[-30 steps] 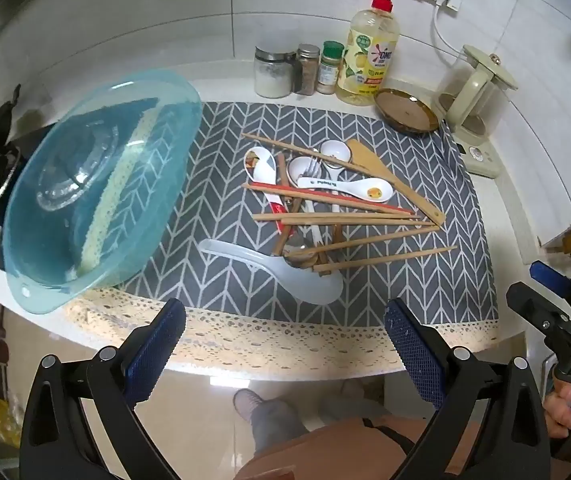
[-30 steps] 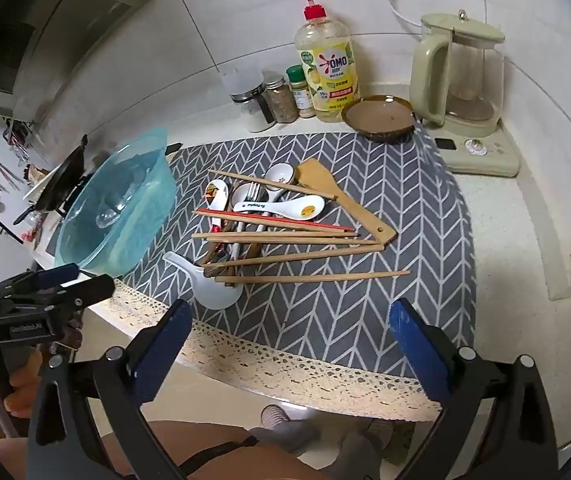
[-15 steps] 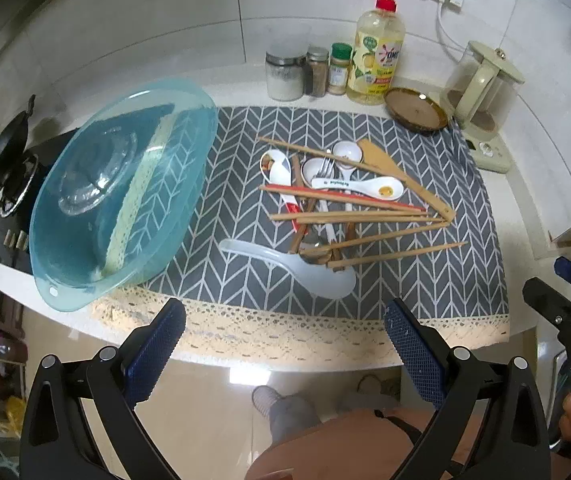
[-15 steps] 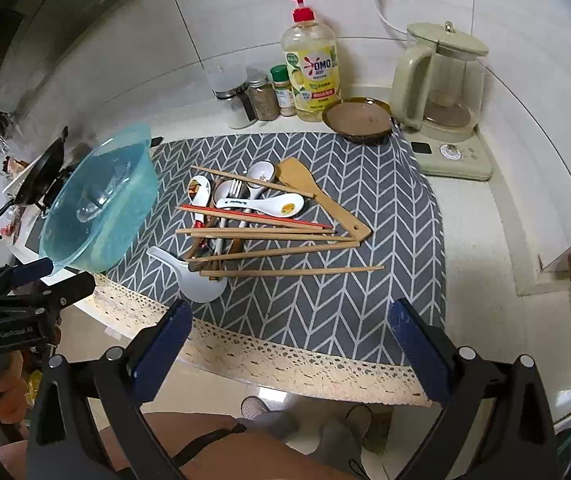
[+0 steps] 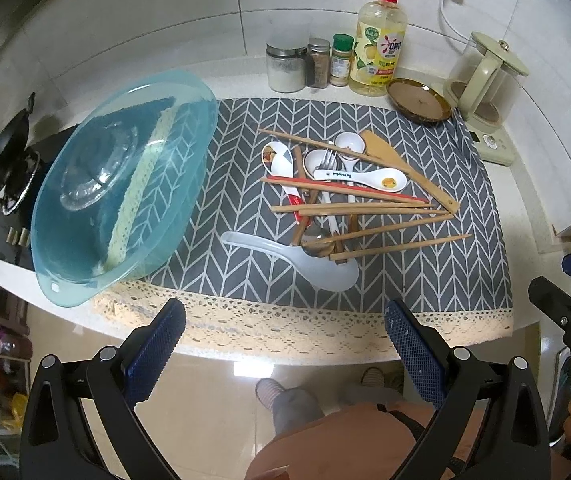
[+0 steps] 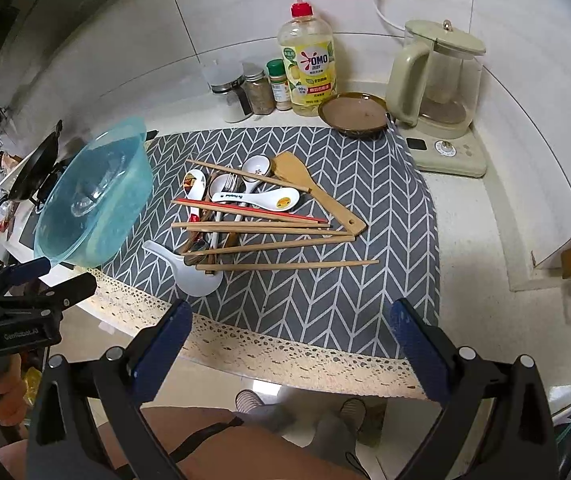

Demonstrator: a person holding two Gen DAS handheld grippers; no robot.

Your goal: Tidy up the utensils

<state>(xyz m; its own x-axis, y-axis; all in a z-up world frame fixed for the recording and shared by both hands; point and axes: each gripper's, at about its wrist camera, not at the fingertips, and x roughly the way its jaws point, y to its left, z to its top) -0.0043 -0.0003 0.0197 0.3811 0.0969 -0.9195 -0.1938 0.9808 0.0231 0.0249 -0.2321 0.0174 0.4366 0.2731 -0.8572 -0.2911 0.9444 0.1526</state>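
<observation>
A pile of utensils lies on a grey chevron mat: wooden chopsticks, a red chopstick, white ceramic spoons, a fork, a wooden spatula and a white rice paddle. The pile also shows in the right wrist view. A blue plastic basin sits tilted at the mat's left. My left gripper is open and empty, held off the counter's front edge. My right gripper is open and empty, also in front of the counter.
Along the back wall stand spice jars, a dish soap bottle, a brown dish and a kettle. A wok on a stove is at the far left. The counter edge lies below the mat's lace trim.
Both grippers have drawn back and up from the counter, so the counter looks smaller in the views. Nothing on the mat has moved.
</observation>
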